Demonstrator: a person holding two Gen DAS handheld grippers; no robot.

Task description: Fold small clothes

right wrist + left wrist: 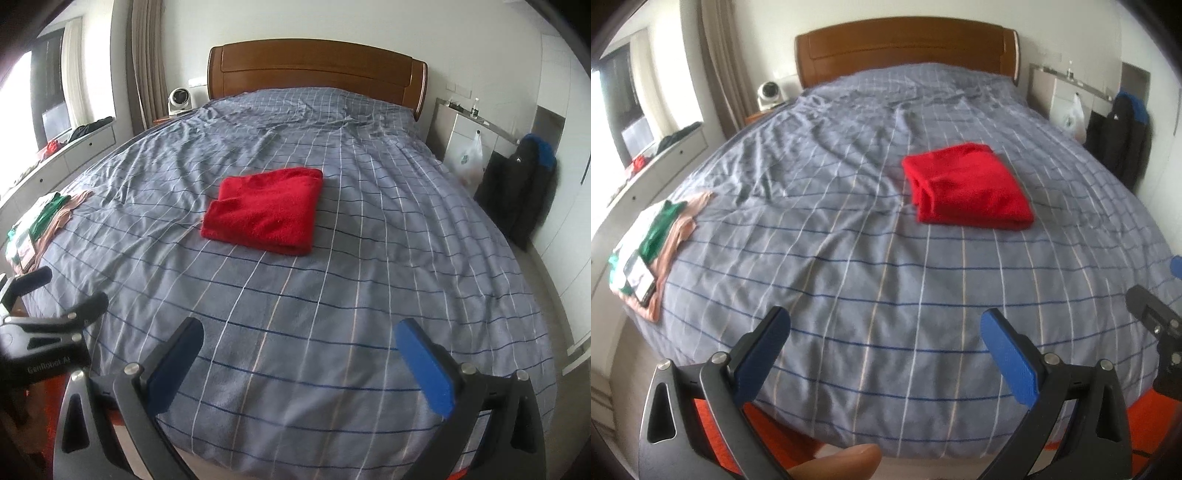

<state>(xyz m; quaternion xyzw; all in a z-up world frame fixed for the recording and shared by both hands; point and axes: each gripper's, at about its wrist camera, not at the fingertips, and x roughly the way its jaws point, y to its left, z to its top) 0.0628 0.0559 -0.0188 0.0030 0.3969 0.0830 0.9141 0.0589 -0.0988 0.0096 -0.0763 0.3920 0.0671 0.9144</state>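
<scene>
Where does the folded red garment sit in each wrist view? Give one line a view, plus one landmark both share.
Left wrist view: the folded red garment lies right of centre on the grey checked bedcover.
Right wrist view: the folded red garment lies slightly left of centre, mid-bed.
Shared landmark: the wooden headboard stands at the top of both pictures.

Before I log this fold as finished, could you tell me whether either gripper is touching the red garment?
Apart. In the right wrist view, open bedspread separates the right gripper from the folded red garment; the left gripper is equally clear.
</scene>
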